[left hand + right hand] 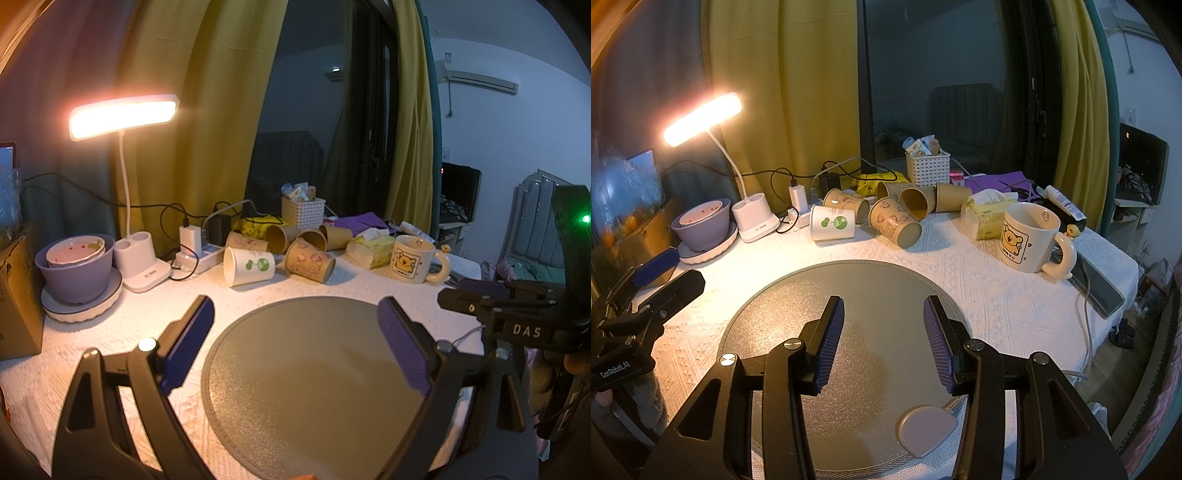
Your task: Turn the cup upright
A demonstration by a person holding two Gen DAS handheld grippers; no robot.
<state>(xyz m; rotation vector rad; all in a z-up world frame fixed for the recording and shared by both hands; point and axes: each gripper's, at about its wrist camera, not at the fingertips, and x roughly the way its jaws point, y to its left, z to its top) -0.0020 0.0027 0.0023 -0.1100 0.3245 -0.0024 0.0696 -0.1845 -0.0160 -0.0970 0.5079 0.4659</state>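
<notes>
Several paper cups lie on their sides at the back of the table: a white cup with a green print (248,266) (833,223), a brown patterned cup (309,260) (894,221) beside it, and more brown cups (312,238) (916,201) behind. A cream bear mug (413,258) (1030,238) stands upright at the right. A round grey mat (314,376) (846,354) lies in front. My left gripper (295,310) is open and empty above the mat. My right gripper (884,308) is open and empty above the mat; it also shows in the left wrist view (454,295).
A lit desk lamp (123,116) (701,118) stands on its white base (142,264) at back left, next to purple bowls (75,269) on a plate. A tissue pack (373,249) (986,214), white basket (303,212) (927,168), chargers and cables sit behind. A phone (1099,284) lies near the right edge.
</notes>
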